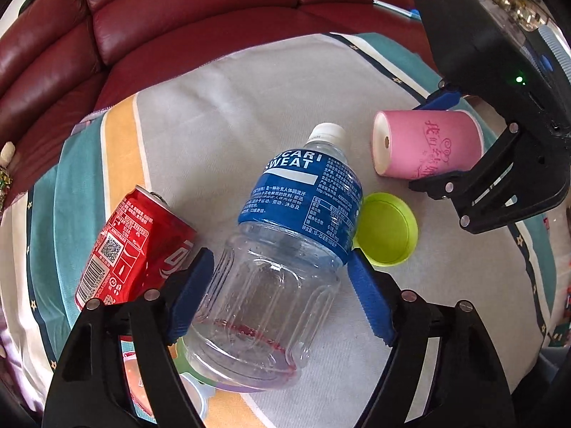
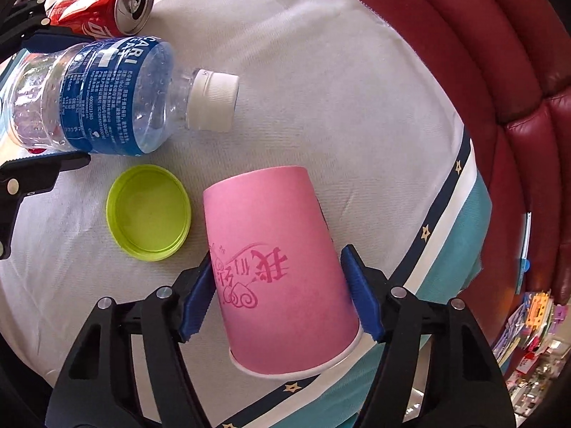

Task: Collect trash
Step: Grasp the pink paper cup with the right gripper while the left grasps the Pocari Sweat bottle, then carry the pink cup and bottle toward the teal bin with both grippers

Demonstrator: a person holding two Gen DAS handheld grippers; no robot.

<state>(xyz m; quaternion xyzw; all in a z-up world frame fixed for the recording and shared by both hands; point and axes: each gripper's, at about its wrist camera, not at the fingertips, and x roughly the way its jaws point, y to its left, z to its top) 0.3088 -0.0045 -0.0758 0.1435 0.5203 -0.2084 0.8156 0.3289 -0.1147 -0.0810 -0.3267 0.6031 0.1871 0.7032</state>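
Two close, downward wrist views, shared tablecloth [image 1: 271, 100].

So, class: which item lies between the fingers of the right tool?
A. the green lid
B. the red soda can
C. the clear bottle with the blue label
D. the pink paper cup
D: in the right wrist view the pink paper cup lies on its side between the right tool fingers, and the green lid lies off to one side.

Dark red leather sofa [image 1: 200, 3] behind a cloth-covered table [image 1: 271, 100] (striped border), daylight.
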